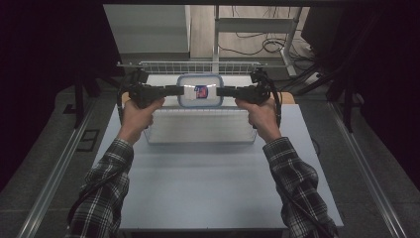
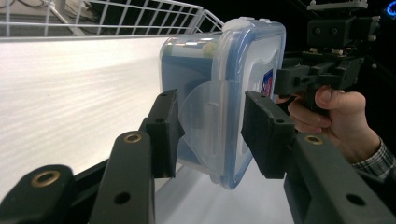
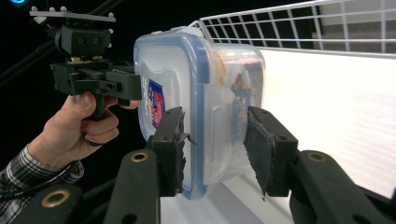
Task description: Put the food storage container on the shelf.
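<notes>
Together both grippers' fingers clamp the lidded container.

Label: a red and blue sticker is seen on the blue-rimmed clear plastic container lid.
Text: nothing on it can be read.

Container — clear, glossy plastic; jaws — matt black.

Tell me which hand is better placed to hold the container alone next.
Left, probably, but only slightly. The left tool clamps the container across its side flap, pads on lid and body. The right tool grips the opposite side likewise, yet its pads look torn.
</notes>
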